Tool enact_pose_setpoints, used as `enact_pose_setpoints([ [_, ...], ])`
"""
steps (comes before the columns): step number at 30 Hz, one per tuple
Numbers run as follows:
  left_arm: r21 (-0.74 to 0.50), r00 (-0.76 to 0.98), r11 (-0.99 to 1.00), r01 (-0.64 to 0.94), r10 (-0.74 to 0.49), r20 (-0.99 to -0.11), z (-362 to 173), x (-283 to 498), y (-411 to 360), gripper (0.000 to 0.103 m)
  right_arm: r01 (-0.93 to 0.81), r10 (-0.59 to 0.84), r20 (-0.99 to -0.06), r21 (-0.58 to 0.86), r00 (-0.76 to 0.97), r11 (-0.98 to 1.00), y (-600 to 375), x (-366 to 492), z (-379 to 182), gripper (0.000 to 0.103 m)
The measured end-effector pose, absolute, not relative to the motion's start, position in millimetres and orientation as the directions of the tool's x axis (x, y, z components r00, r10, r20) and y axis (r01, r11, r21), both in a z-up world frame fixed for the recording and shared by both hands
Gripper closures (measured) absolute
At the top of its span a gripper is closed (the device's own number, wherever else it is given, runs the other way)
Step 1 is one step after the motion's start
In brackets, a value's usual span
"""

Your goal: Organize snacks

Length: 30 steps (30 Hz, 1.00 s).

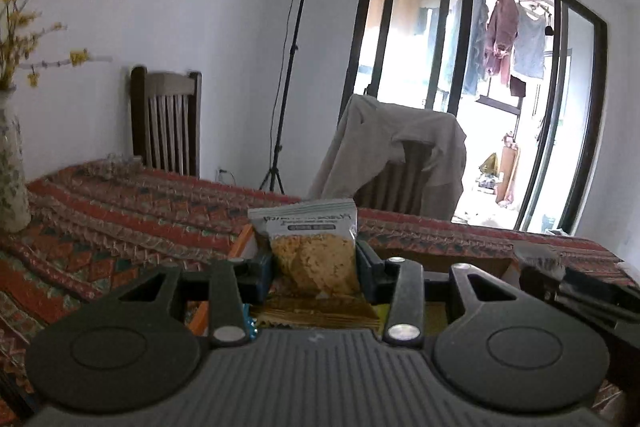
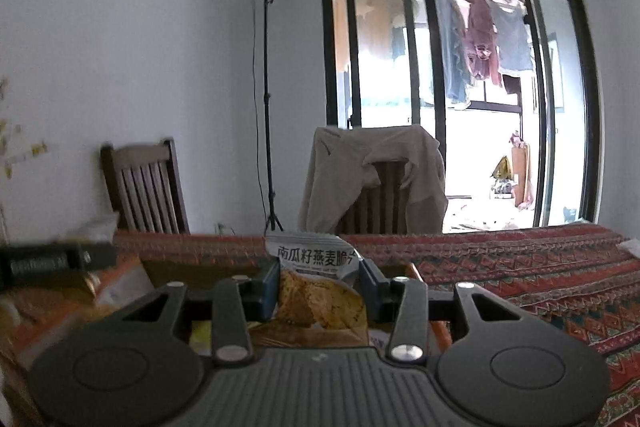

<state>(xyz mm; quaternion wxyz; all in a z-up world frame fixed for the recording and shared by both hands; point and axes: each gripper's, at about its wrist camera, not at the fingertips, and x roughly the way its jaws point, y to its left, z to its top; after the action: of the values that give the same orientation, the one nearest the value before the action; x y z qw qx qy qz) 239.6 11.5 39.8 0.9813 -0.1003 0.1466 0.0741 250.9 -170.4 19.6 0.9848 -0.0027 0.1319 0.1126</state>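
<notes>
My left gripper is shut on a clear snack packet with a white printed top and yellow crisps inside, held upright above an orange-edged cardboard box that holds other packets. My right gripper is shut on a similar packet, also upright over the box. The right gripper's blurred tip shows at the right of the left wrist view. A blurred part of the left gripper shows at the left of the right wrist view.
A red patterned tablecloth covers the table. A vase of yellow flowers stands at its left end. Behind the table are a wooden chair, a chair draped with a beige jacket, a lamp stand and a glass door.
</notes>
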Motion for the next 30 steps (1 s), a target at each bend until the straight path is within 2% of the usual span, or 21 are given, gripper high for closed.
enact_pose_setpoints([
  [2, -0.206, 0.948, 0.966, -0.158, 0.090, -0.304, 38, 237, 20, 0.056, -0.235, 0.237, -0.270, 0.037, 0.933, 0.971, -172, 252, 18, 0.058],
  [3, -0.215, 0.951, 0.965, -0.150, 0.081, -0.300, 37, 234, 22, 0.044, -0.235, 0.236, -0.273, 0.038, 0.933, 0.971, -173, 251, 17, 0.055],
  [4, -0.221, 0.953, 0.964, -0.147, 0.078, -0.291, 38, 233, 24, 0.027, -0.237, 0.237, -0.274, 0.035, 0.932, 0.971, -173, 251, 17, 0.053],
  [5, -0.226, 0.958, 0.963, -0.145, 0.080, -0.274, 38, 229, 26, 0.019, -0.243, 0.242, -0.277, 0.032, 0.930, 0.970, -173, 250, 16, 0.042],
  [6, -0.229, 0.964, 0.963, -0.144, 0.084, -0.251, 40, 224, 27, 0.007, -0.252, 0.251, -0.277, 0.030, 0.928, 0.967, -173, 247, 16, 0.028],
  [7, -0.231, 0.969, 0.963, -0.141, 0.087, -0.230, 41, 220, 27, 0.000, -0.259, 0.257, -0.274, 0.028, 0.927, 0.965, -172, 245, 15, 0.020],
  [8, -0.236, 0.975, 0.962, -0.137, 0.088, -0.206, 43, 216, 27, 0.000, -0.261, 0.259, -0.267, 0.028, 0.928, 0.965, -172, 242, 15, 0.006],
  [9, -0.240, 0.977, 0.962, -0.134, 0.088, -0.193, 44, 213, 26, 0.000, -0.262, 0.260, -0.257, 0.029, 0.931, 0.965, -173, 240, 16, 0.000],
  [18, -0.223, 0.976, 0.964, -0.148, 0.106, -0.190, 49, 208, 19, 0.000, -0.239, 0.232, -0.266, 0.006, 0.936, 0.971, -169, 231, 8, 0.000],
  [22, -0.222, 0.976, 0.965, -0.142, 0.099, -0.196, 63, 200, 15, 0.000, -0.203, 0.192, -0.274, -0.013, 0.942, 0.979, -171, 227, 18, 0.000],
  [30, -0.135, 0.974, 0.987, -0.084, 0.052, -0.222, 87, 157, 4, 0.000, -0.186, 0.161, -0.311, -0.053, 0.937, 0.981, -179, 197, 50, 0.000],
])
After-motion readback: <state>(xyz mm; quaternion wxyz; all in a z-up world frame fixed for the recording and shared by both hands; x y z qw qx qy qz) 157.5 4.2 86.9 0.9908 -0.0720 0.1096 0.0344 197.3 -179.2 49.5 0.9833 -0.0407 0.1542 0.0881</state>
